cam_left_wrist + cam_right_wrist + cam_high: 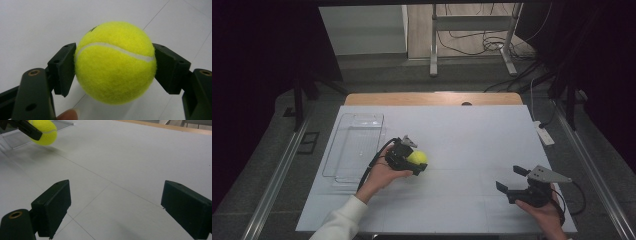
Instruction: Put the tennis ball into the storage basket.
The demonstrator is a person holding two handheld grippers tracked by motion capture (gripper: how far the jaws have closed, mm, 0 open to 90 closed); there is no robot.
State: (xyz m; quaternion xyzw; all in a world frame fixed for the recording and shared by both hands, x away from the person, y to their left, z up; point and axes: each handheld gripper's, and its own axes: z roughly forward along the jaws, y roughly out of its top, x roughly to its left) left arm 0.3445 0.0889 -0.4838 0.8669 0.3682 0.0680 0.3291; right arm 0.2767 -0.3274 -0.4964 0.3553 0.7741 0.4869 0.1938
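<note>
The fuzzy yellow tennis ball [115,62] sits clamped in the left gripper [412,161] just beside a clear plastic tray [354,150], while the right gripper [512,181] gapes wide over bare white tabletop [472,135].

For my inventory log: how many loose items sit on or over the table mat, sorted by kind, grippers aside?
Tennis ball, yellow, clamped in the left gripper: 1
Clear plastic tray, at the mat's left edge: 1
Total: 2

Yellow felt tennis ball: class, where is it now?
High view: the yellow felt tennis ball sits clamped in the left gripper, just right of the clear plastic tray.
</note>
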